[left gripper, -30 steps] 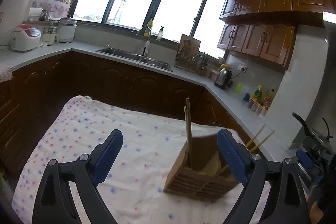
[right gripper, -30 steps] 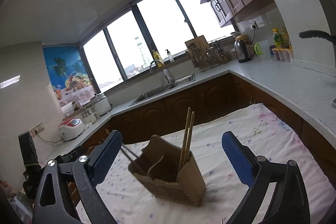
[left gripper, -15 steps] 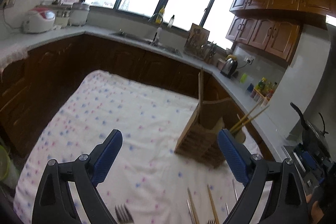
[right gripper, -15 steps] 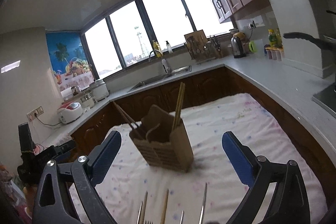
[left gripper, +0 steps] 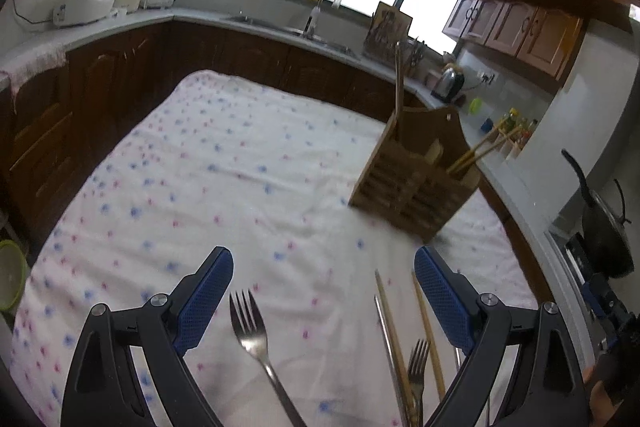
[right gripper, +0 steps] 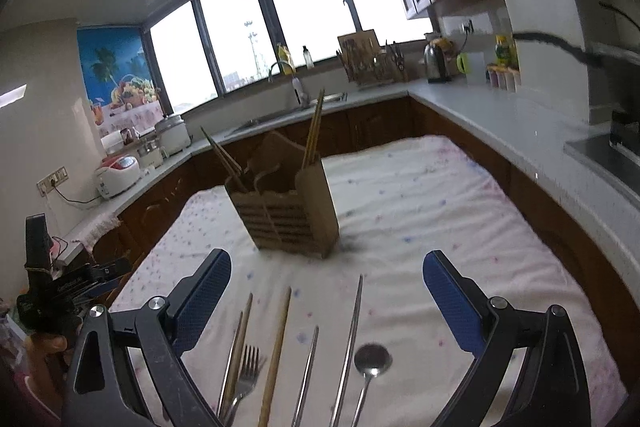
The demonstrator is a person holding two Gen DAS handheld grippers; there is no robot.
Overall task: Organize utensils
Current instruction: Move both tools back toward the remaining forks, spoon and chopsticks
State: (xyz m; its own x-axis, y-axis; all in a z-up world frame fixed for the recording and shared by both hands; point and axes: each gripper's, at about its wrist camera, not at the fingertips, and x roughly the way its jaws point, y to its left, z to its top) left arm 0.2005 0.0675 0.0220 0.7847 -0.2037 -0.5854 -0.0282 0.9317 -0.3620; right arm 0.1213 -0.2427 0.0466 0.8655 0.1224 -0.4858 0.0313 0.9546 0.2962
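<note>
1. While both tools hang over the cloth-covered worktop [left gripper: 224,163], the left gripper [left gripper: 324,291] has its jaws spread wide and grasps nothing.
2. The right gripper [right gripper: 326,291] is likewise released, jaws far apart and empty.
3. A wooden utensil holder [right gripper: 288,211] stands upright on the cloth beyond both tools, a pair of chopsticks [right gripper: 314,131] rising from one compartment and another pair leaning out of a different one (a wooden spoon handle shows between them).
4. In the left wrist view a lone fork [left gripper: 256,343] lies flat between the jaws, tines pointing away, with loose chopsticks [left gripper: 428,327] and a second fork [left gripper: 417,367] lying near the right-hand finger.
5. In the right wrist view the loose pieces lie roughly side by side on the cloth: a fork beside thin sticks, a wooden chopstick [right gripper: 276,355], two metal chopsticks [right gripper: 350,339] and a metal spoon [right gripper: 372,359], bowl facing away.
</note>
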